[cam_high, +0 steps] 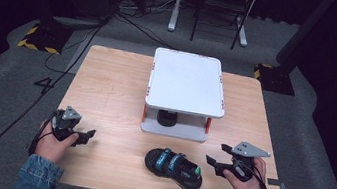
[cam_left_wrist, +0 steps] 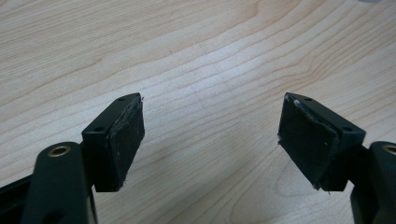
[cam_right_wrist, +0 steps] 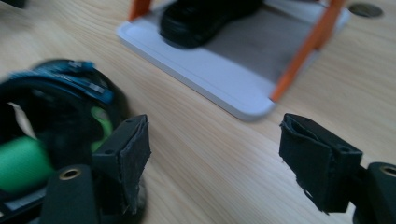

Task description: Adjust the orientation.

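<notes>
We see the sandal (cam_high: 174, 168) lying on the desk (cam_high: 110, 96), near its front edge, before the white rack (cam_high: 187, 82). Right gripper (cam_high: 214, 154) just beside it, fingers (cam_right_wrist: 125, 154) wide, holding nothing. Left gripper (cam_high: 88, 137) well apart, fingers wide over bare wood.

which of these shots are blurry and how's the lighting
Right gripper view: blurred, the sandal at left and the white shelf stand smeared. Left gripper view: sharp wood grain on the table, even light, no glare. High view: table well lit, surrounding floor and background dark.
</notes>
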Demonstrator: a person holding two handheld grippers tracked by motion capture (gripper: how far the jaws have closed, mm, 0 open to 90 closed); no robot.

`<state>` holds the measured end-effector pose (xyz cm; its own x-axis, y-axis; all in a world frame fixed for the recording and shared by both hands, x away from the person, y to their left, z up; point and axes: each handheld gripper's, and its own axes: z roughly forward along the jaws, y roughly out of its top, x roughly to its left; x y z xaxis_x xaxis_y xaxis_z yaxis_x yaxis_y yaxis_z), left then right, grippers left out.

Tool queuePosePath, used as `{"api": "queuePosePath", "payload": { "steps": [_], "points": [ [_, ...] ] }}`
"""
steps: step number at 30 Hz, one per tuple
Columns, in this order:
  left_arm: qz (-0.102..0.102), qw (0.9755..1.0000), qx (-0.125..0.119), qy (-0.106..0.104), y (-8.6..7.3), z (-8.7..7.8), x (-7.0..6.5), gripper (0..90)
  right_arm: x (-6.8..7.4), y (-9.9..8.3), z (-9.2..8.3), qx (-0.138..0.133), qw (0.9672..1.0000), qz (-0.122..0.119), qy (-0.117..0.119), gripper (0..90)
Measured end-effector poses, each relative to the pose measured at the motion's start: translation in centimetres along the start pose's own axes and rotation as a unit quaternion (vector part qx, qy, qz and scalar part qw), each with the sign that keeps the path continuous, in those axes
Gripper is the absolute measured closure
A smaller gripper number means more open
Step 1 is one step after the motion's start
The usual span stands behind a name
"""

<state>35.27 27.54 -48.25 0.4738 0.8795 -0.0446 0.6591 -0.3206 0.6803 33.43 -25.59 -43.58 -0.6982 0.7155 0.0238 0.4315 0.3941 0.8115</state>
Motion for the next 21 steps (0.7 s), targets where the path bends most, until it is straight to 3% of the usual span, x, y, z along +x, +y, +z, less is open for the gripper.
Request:
{"api": "queuePosePath", "payload": {
  "steps": [4, 7, 12, 14, 21],
  "points": [
    [0.001, 1.0, -0.007, -0.001, 0.1, -0.1, -0.2, 23.4, 2.1, 1.4, -0.3, -0.016, 0.9992, -0.016, 0.033, 25.5],
    [0.004, 1.0, -0.004, -0.005, 0.2, 0.0, -0.2, 23.4, 3.1, 1.4, -0.2, -0.015, 0.9981, 0.002, 0.06, 22.7],
    [0.011, 0.9999, -0.005, -0.005, 0.5, 0.2, -0.5, 23.5, 4.6, 1.3, 0.1, -0.026, 0.9976, -0.003, 0.064, 22.4],
    [0.01, 0.9999, -0.006, -0.005, 0.6, 0.3, -0.8, 23.5, 5.2, 1.4, 0.3, -0.032, 0.9965, -0.011, 0.076, 22.8],
    [0.02, 0.9998, 0.002, -0.009, 0.6, 0.4, -1.1, 23.4, 6.5, 1.0, 2.4, 0.0, 0.9942, -0.028, 0.104, 18.8]
  ]
}}
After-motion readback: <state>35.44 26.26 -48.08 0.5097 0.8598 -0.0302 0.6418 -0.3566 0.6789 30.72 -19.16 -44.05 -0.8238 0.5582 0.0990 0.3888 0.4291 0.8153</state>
